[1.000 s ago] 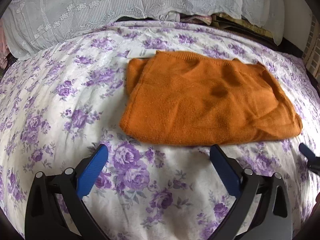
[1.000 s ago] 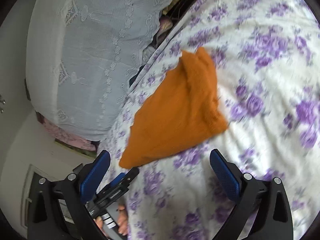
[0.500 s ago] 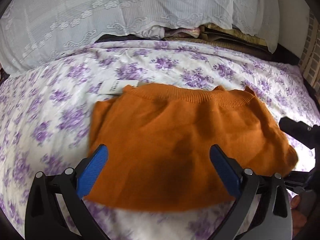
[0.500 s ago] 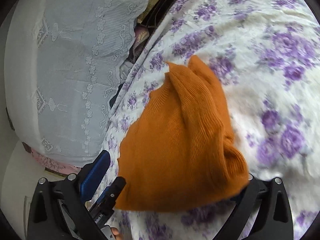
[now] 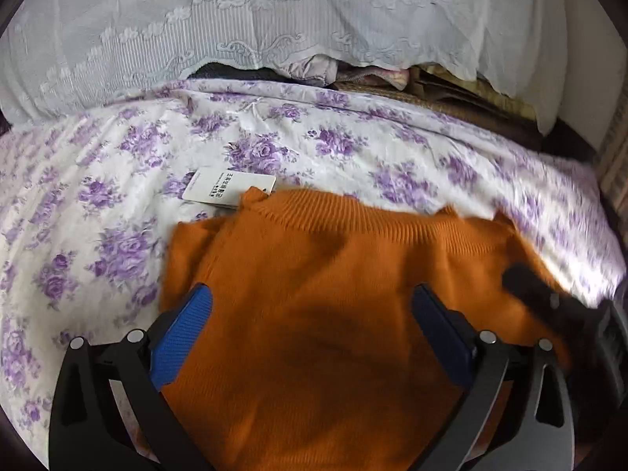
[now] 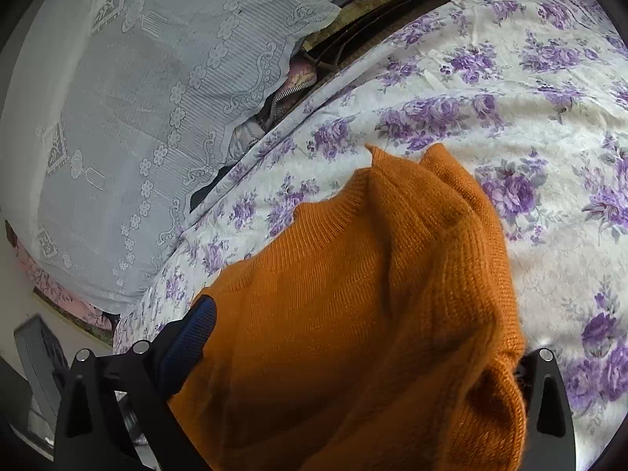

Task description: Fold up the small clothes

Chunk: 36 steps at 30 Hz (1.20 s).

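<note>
A bed (image 5: 117, 180) with a white sheet printed in purple roses fills both views, and a white lace cover (image 5: 274, 19) drapes over a pile of things along its far edge. Your orange knit sweater (image 5: 314, 314) lies folded on the sheet, ribbed hem toward the lace, with a white paper tag (image 5: 229, 188) sticking out at its far left corner. Your left gripper (image 5: 310, 310) has its blue fingers (image 5: 184, 333) spread wide over the sweater's near part. Your right gripper (image 6: 353, 353) sits at the sweater's right end, knit bunched over it; only one of its fingers (image 6: 192, 337) shows, so you cannot tell whether it grips the cloth.
</note>
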Available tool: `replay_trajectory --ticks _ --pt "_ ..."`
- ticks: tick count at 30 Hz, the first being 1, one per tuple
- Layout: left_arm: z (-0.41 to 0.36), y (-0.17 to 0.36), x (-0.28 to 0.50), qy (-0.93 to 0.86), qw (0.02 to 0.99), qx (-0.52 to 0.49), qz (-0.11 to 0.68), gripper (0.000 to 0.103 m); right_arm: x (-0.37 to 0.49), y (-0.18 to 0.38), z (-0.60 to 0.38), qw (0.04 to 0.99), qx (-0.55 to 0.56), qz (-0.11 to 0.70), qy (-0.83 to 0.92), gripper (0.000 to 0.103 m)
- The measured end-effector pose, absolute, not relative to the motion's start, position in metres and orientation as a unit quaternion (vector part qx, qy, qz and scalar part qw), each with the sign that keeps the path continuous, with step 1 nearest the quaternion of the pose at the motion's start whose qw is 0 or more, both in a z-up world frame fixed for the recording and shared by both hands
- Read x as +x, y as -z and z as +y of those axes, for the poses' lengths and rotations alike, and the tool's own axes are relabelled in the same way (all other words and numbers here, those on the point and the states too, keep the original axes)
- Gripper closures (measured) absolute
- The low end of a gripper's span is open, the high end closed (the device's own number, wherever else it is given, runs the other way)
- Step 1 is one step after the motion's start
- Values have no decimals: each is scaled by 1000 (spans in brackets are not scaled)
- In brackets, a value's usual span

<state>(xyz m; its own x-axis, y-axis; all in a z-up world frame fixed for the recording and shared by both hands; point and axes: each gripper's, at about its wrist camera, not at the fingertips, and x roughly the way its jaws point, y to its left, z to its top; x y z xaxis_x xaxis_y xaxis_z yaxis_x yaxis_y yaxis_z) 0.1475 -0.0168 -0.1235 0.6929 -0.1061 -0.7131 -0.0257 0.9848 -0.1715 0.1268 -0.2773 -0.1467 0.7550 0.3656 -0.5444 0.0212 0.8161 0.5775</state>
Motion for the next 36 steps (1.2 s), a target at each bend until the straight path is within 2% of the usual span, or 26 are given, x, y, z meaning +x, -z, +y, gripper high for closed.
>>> replay_trajectory --ticks 3,7,10,21,28,30,33,36 --pt "-17 150 161 26 896 -91 433 4 124 147 -279 890 289 334 -108 4" --pt "-41 151 153 5 910 -9 414 4 123 147 -277 892 284 333 -112 4" --pt "-35 152 155 13 907 -24 420 4 120 147 -280 891 291 329 -112 6" --pt "-31 152 155 20 906 -33 421 5 115 153 -296 883 331 317 -99 36" --pt "-35 150 151 28 909 -29 416 4 124 155 -303 878 352 313 -86 42" --pt "-38 151 151 23 909 -20 417 4 124 157 -305 876 357 314 -80 54" --pt "-37 151 150 24 908 -23 418 4 123 160 -311 870 371 315 -78 64" --pt "-36 151 150 25 908 -25 418 4 123 162 -314 866 379 315 -84 65"
